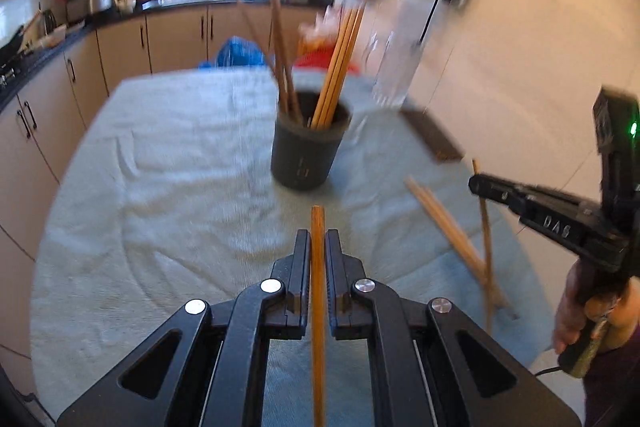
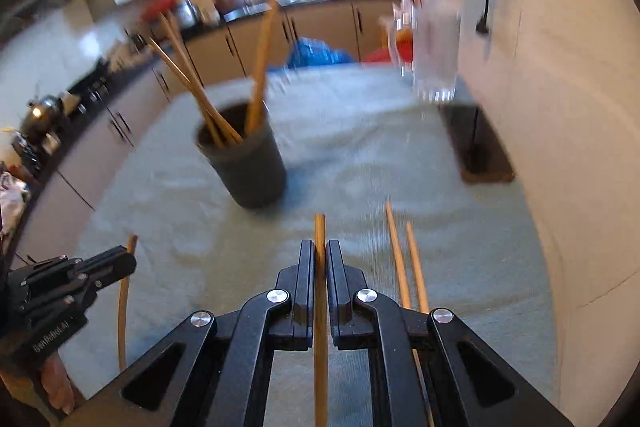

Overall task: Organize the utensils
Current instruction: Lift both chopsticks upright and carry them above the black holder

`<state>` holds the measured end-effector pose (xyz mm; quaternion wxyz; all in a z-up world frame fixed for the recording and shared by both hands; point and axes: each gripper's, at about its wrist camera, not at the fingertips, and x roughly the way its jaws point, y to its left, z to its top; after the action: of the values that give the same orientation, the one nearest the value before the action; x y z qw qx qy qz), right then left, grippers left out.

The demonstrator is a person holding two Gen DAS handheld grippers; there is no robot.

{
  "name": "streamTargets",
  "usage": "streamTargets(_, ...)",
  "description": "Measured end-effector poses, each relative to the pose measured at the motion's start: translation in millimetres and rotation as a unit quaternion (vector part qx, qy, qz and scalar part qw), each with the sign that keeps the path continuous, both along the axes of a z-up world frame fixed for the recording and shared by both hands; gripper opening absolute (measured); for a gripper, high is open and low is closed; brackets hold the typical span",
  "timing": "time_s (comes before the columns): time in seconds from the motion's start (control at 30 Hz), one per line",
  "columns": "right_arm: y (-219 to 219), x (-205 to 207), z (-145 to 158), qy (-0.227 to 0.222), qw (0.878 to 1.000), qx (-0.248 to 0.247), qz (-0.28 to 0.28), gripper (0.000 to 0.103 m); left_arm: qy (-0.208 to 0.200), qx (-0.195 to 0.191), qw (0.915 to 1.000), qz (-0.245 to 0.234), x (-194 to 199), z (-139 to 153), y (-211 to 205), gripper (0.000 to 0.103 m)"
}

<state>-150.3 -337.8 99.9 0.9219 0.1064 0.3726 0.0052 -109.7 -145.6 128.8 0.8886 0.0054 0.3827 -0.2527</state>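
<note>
A dark round holder (image 1: 306,143) stands on the towel-covered table with several wooden chopsticks upright in it; it also shows in the right wrist view (image 2: 250,163). My left gripper (image 1: 318,241) is shut on a wooden chopstick (image 1: 318,291) that points at the holder from the near side. My right gripper (image 2: 319,251) is shut on another chopstick (image 2: 320,307). The right gripper shows at the right of the left wrist view (image 1: 480,185). Loose chopsticks (image 1: 452,231) lie on the towel at the right; two of them (image 2: 404,267) lie beside my right gripper.
A pale towel (image 1: 168,155) covers the table. A clear bottle (image 1: 400,67) and a dark flat board (image 1: 432,135) stand at the far right by the wall. Kitchen cabinets run along the left and back.
</note>
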Motion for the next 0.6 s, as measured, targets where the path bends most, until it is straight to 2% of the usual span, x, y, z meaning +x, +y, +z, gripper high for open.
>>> streamTargets(0.07,5,-18,14,-0.022,1.0,-0.001,0.002,0.006,-0.024,-0.02,0.9995,0.002,-15,18,8,0.007)
streamTargets(0.17,7,-41,29,-0.05,0.999,-0.012,0.005,0.006,-0.06,-0.027,0.9978,0.0,-35,33,20,0.007)
streamTargets(0.4,14,-89,48,-0.1,0.994,-0.039,0.004,0.006,-0.108,-0.023,0.9938,0.013,-83,39,37,0.007)
streamTargets(0.6,23,-119,58,-0.124,0.991,-0.05,0.003,0.006,-0.133,-0.044,0.9898,0.028,-114,48,48,0.007)
